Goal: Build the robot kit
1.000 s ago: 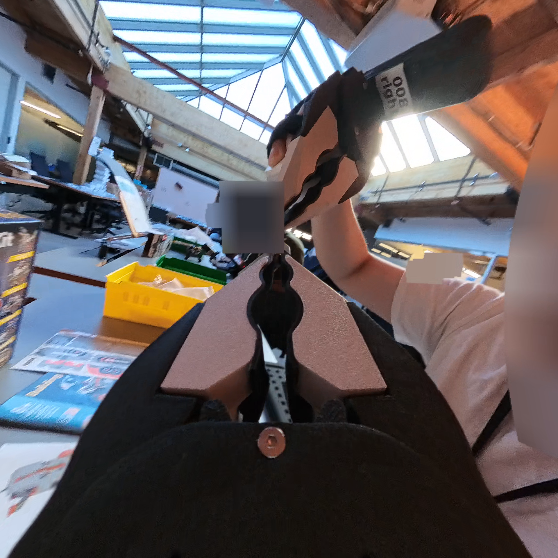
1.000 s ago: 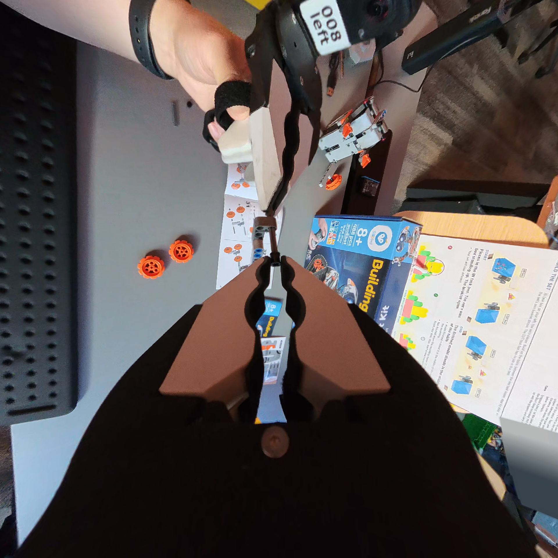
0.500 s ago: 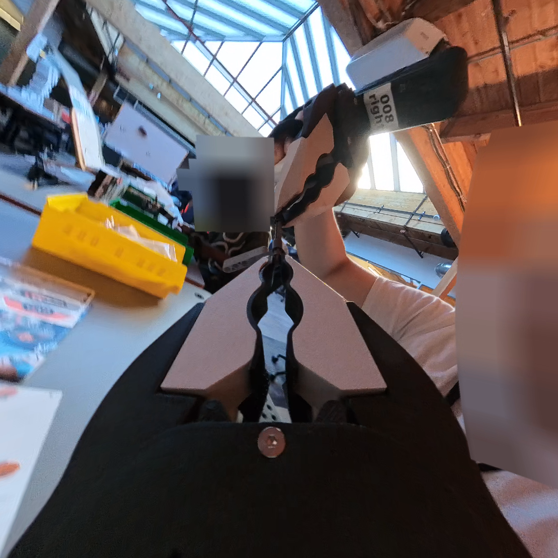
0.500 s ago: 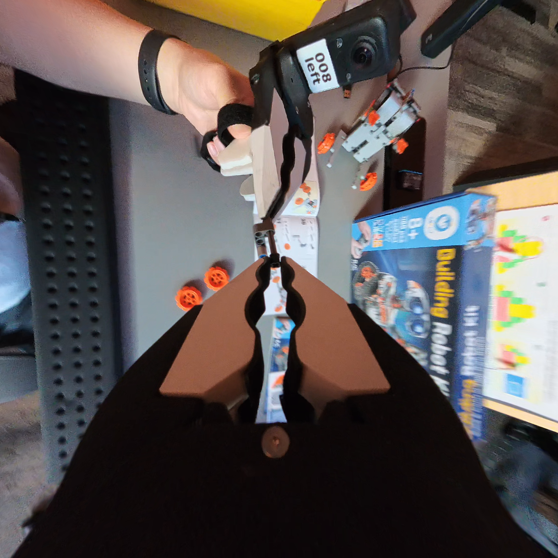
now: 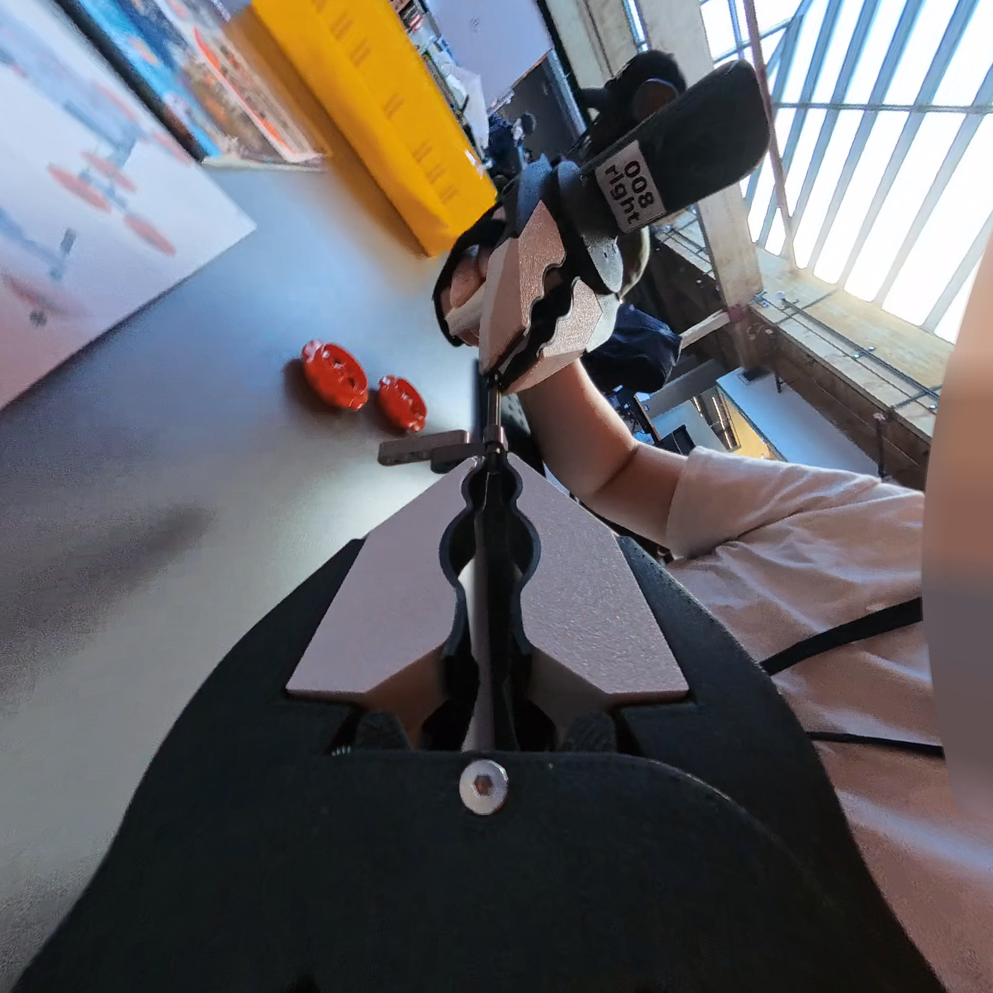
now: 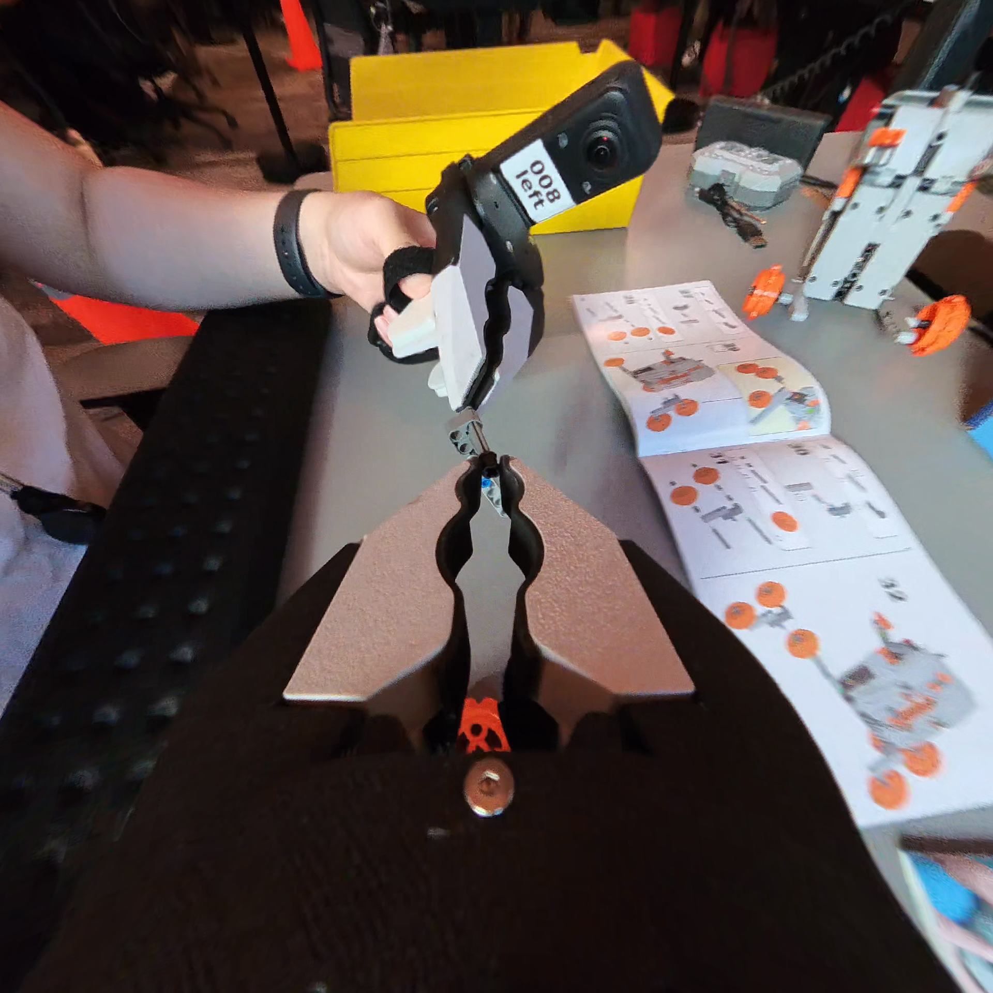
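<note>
Here, left tongs clenched on grey beam; right tongs grip its thin axle. Two orange wheels on desk, frame centre-left.

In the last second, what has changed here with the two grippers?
Both swung down from pointing steeply up and down to nearly level above the grey table. Unchanged: the left hand-held gripper and right hand-held gripper stay tip to tip, each pinching an end of the small axle piece.
</note>
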